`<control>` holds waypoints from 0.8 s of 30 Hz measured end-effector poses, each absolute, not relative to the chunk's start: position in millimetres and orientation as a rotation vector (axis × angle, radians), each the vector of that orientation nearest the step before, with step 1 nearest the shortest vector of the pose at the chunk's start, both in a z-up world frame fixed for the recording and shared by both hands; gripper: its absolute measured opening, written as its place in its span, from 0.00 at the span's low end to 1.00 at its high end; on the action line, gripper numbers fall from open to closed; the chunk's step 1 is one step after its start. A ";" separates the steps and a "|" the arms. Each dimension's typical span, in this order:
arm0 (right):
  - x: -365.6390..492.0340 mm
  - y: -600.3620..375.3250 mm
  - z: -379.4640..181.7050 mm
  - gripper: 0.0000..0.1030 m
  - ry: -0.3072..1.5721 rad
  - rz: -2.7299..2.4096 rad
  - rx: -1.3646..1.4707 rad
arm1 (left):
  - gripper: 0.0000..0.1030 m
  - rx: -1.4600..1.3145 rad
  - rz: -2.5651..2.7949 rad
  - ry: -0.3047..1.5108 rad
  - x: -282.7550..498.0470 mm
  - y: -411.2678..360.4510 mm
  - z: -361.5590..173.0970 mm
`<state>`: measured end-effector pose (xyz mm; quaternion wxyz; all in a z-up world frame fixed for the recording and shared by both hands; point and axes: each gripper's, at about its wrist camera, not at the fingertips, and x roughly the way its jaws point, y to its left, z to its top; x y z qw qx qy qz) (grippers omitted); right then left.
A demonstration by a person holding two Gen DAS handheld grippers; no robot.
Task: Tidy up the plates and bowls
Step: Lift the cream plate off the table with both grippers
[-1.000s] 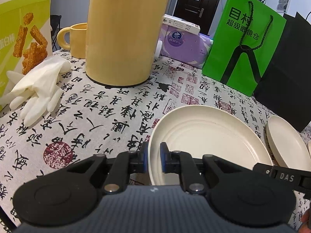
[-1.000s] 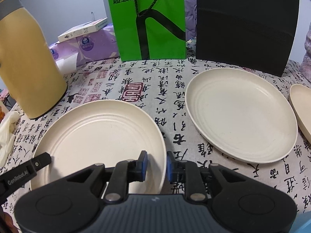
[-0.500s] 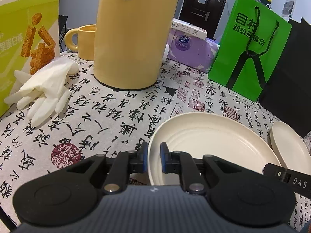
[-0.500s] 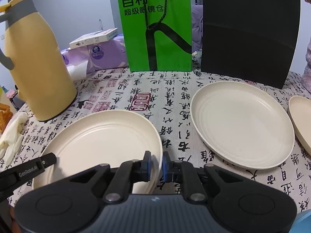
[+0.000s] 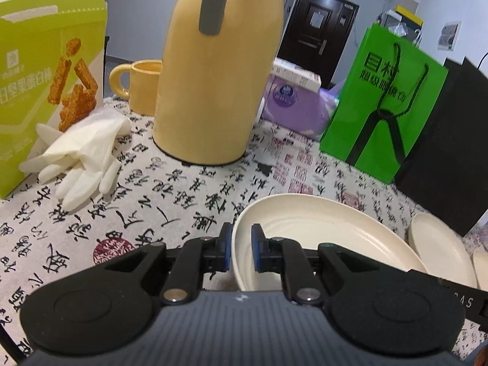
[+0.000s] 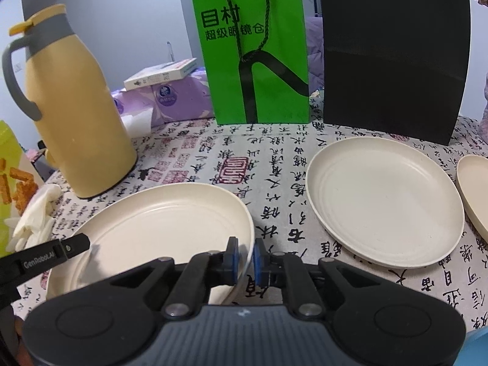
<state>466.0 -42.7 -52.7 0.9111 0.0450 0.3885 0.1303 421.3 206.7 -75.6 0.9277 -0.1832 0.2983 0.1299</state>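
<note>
Both grippers share one load: the left gripper [image 5: 241,251] pinches the left rim of the cream plate [image 6: 158,222], the right gripper [image 6: 244,257] its right rim, fingers pressed onto it from both faces. The two-sided hold likely keeps the plate level above the near edge of the worktop [image 6: 244,152]. A second plate [image 6: 384,201] lies toward the right edge, probably the stacking spot.

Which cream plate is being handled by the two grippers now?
Find the tall yellow thermos jug. The round cream plate just in front of it is the one. Unlike the neighbouring cream plate, both grippers pinch its rim.
</note>
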 end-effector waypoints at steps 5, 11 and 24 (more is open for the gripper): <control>459.5 -49.1 -44.1 0.10 0.767 0.299 0.111 | 0.13 -0.380 0.259 0.557 412.3 205.5 -62.0; 453.0 -56.6 -33.3 0.10 0.717 0.305 0.113 | 0.13 -0.368 0.254 0.534 408.3 197.5 -52.1; 425.0 -72.9 -15.5 0.10 0.648 0.336 0.110 | 0.13 -0.361 0.266 0.498 378.6 184.6 -31.0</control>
